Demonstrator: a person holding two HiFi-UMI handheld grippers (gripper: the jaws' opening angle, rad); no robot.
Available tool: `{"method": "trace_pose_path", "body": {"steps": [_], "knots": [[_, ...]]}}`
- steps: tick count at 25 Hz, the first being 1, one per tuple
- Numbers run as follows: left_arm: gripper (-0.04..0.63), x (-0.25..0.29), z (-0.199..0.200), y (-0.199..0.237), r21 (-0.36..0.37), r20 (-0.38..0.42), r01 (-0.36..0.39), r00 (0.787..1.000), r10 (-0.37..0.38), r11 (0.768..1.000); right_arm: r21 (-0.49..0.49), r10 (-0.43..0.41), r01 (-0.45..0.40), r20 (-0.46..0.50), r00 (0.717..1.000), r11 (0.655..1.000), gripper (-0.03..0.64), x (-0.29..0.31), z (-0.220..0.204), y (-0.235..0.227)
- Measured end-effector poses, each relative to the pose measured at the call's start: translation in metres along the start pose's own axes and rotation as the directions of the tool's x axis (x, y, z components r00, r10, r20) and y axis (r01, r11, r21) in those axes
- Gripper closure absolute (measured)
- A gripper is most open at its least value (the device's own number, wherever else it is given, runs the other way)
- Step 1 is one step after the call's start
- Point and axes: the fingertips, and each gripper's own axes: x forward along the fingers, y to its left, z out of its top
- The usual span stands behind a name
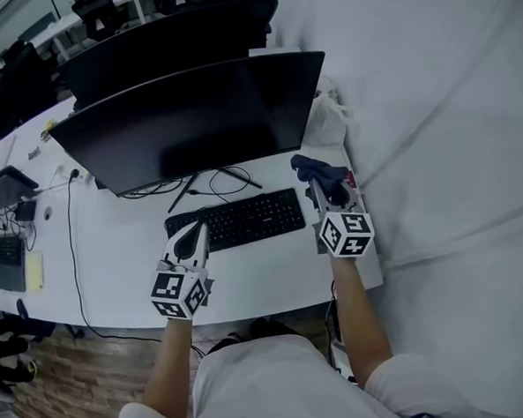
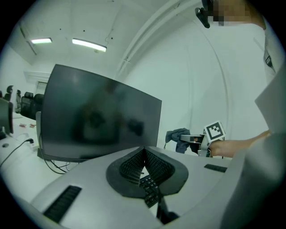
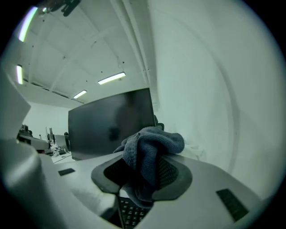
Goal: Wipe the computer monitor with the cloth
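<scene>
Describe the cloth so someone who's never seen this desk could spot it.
Start at the large black monitor on the white desk and go to its lower right corner, beside the black keyboard. The dark blue-grey cloth is bunched in the right gripper: the only dark, soft thing there.

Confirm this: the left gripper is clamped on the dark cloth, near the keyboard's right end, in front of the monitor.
Not right: the right gripper is clamped on the dark cloth, as the right gripper view shows. The left gripper is shut on nothing. The rest holds.
</scene>
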Motion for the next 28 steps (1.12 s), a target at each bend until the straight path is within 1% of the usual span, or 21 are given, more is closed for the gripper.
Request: {"method": "trace_pose_path", "body": {"steps": [3, 7, 13, 17, 23, 28], "knots": [[0.591, -0.03, 0.002, 0.008, -0.009, 0.024, -0.005, 1.0, 0.005, 1.0, 0.034, 0.036, -0.037, 0.04, 0.999, 0.999, 0.466, -0.036, 0.012, 0.036], [0.591, -0.071, -0.006, 0.012, -0.008, 0.024, 0.01, 1.0, -0.009, 1.0, 0.04, 0.071, -0.074, 0.059, 0.996, 0.996, 0.466, -0.079, 0.015, 0.082], [0.591, -0.13, -0.022, 0.015, -0.026, 0.015, 0.024, 1.0, -0.024, 0.999, 0.07, 0.062, -0.065, 0.047, 0.997, 0.995, 0.466, -0.137, 0.002, 0.13], [0.591, -0.162, -0.027, 0.017, -0.02, 0.026, 0.038, 0.999, -0.037, 0.999, 0.08, 0.062, -0.066, 0.047, 0.997, 0.995, 0.466, -0.168, -0.007, 0.158], [0.591, -0.199, -0.03, 0.02, -0.014, 0.038, 0.046, 0.998, -0.045, 0.999, 0.106, 0.056, -0.065, 0.081, 0.995, 0.992, 0.466, -0.201, -0.005, 0.185], [0.591, -0.21, -0.017, 0.01, -0.008, 0.065, 0.042, 0.997, -0.042, 0.999, 0.096, 0.064, -0.074, 0.099, 0.993, 0.993, 0.466, -0.219, 0.007, 0.187]]}}
